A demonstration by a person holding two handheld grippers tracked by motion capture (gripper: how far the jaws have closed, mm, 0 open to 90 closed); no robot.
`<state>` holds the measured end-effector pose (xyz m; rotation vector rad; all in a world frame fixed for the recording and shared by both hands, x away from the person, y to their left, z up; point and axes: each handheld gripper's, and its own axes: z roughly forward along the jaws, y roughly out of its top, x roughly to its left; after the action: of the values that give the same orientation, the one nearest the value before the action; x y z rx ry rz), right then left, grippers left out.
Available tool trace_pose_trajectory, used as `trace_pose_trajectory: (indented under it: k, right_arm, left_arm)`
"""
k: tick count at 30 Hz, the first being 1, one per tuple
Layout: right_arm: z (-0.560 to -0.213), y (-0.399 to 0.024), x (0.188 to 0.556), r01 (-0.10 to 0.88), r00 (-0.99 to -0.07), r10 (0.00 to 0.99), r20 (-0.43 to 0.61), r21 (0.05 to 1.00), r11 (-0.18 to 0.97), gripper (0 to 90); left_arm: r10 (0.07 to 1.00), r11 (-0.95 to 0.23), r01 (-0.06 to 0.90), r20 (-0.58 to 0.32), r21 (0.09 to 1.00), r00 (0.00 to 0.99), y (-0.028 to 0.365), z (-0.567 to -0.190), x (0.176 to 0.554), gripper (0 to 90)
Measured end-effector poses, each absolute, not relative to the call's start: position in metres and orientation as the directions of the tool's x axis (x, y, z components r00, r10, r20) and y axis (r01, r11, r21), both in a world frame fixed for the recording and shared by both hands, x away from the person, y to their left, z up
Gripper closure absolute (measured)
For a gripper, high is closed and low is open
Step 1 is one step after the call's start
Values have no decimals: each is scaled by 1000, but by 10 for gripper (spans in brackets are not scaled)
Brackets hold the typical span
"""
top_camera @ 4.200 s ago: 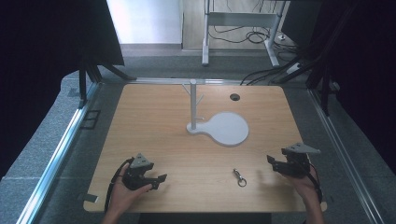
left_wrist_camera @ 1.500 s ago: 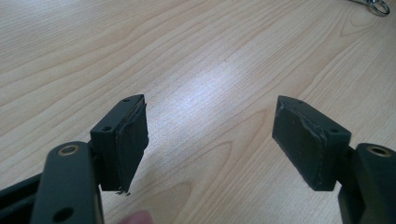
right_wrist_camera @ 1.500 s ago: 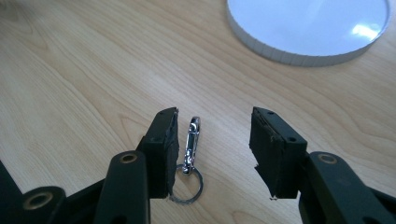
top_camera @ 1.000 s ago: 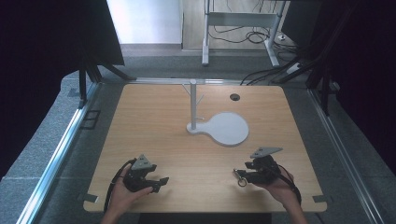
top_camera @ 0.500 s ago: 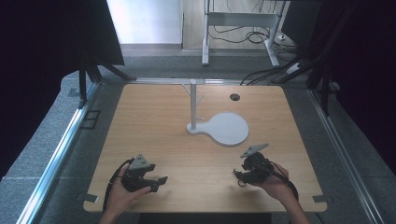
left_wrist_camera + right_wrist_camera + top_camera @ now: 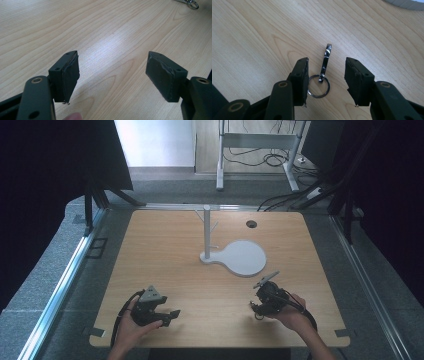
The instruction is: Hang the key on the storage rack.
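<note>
light: soft, from above — glare on table (image 6: 110, 50) | surroundings dark | close views sharp

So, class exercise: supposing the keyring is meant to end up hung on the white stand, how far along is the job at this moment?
Done: the right gripper is down at the keyring, jaws open on either side of its metal clip. In hand: nothing is gripped; the keyring lies flat on the table. Left: closing on it, lifting, and carrying it to the white stand, whose pegs look bare. The left gripper rests open near the table's front edge.
</note>
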<state>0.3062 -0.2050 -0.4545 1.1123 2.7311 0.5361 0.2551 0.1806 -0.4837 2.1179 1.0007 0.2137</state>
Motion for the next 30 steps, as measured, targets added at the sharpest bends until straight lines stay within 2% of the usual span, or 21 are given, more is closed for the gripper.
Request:
trace_pose_trajectory:
  k: [26, 30]
  right_arm:
    - [-476, -196, 317, 697, -682, 731, -16, 290, 656, 652]
    - [-479, -194, 317, 691, -690, 723, -13, 282, 665, 692]
  left_arm:
    - [711, -411, 591, -162, 694, 684, 177, -487, 256, 275]
    - [712, -411, 591, -161, 694, 684, 177, -487, 256, 275]
